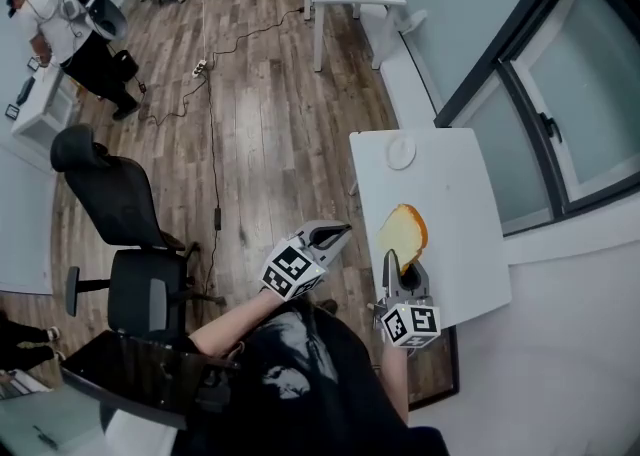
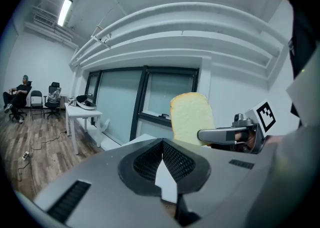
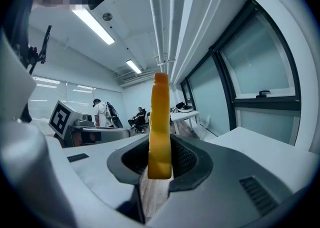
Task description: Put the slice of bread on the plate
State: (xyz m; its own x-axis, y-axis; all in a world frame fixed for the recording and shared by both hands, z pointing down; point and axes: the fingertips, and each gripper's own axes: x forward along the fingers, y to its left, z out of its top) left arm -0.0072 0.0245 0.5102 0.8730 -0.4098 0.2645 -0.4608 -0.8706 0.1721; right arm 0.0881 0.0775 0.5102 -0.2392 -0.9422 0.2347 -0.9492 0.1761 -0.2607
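Bread slice (image 1: 402, 232), judged soft, light, crushable: held upright by its lower edge in my right gripper (image 1: 391, 264), jaws part-closed, over the table (image 1: 460, 194), short of the plate (image 1: 401, 152); my left gripper (image 1: 337, 235) closed, empty.

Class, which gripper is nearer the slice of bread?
Right. The right gripper grips the slice of bread between its jaws; the left gripper, shut, is apart at its left.

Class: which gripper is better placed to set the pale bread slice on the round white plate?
Right: the right gripper clamps the pale bread slice, with the round white plate ahead; the left gripper is shut and empty.
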